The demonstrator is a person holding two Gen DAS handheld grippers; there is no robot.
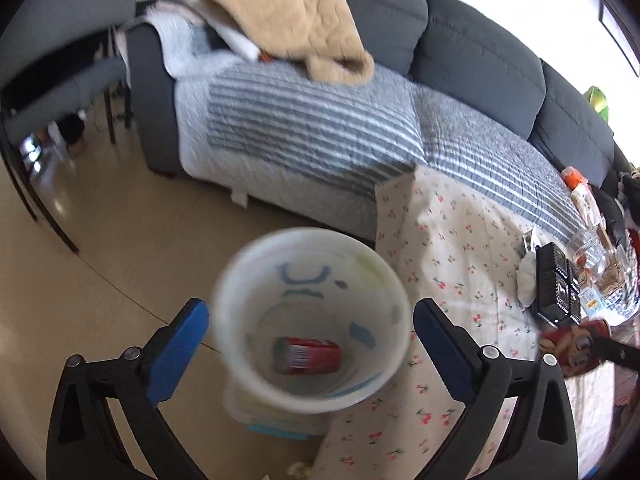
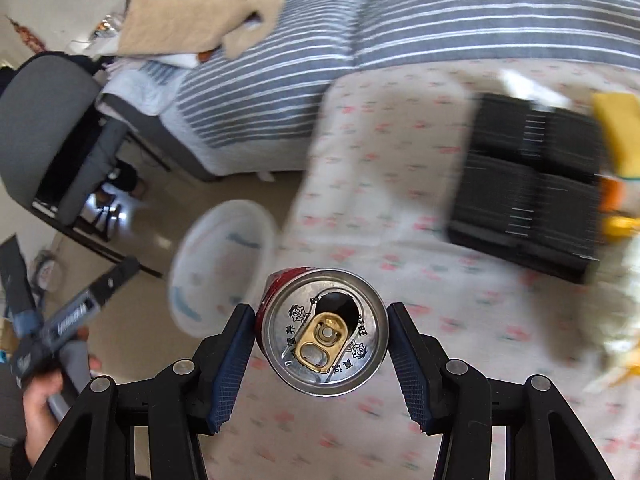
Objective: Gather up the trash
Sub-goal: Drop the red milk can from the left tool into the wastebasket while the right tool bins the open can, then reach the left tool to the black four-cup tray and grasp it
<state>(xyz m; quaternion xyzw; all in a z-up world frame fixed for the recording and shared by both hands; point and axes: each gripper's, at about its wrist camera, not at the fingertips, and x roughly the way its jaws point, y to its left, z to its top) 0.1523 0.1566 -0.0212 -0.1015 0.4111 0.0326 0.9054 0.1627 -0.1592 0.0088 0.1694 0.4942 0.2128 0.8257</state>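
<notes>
Left wrist view, L to R: wooden floor (image 1: 100,280), then the white trash bin (image 1: 312,332) standing on it hard against the edge of the cherry-print tablecloth (image 1: 452,248) — prob. parked there so table trash can drop straight in. One red can (image 1: 306,356) already lies on its side at the bin's bottom. Left gripper (image 1: 310,344) hangs over the bin's mouth, blue pads (image 1: 180,352) spread wide, one either side of the rim as seen from above, nothing between them but the view down; whether they touch the rim can't be told (blur). Further R on the table: a black ribbed tray (image 1: 554,280) w/ snack wrappers beyond.

Right wrist view, L to R: a person's hand (image 2: 40,404) on the other tool, the bin (image 2: 224,272) past the cloth edge, then the right gripper (image 2: 322,336) clenched on a red drink can (image 2: 326,328), pads pressing both sides, opened top w/ gold tab facing the camera. The can is over the tablecloth, near the bin but not yet above it. Judged: carry in progress, drop pending. Black tray (image 2: 528,188) at R.
</notes>
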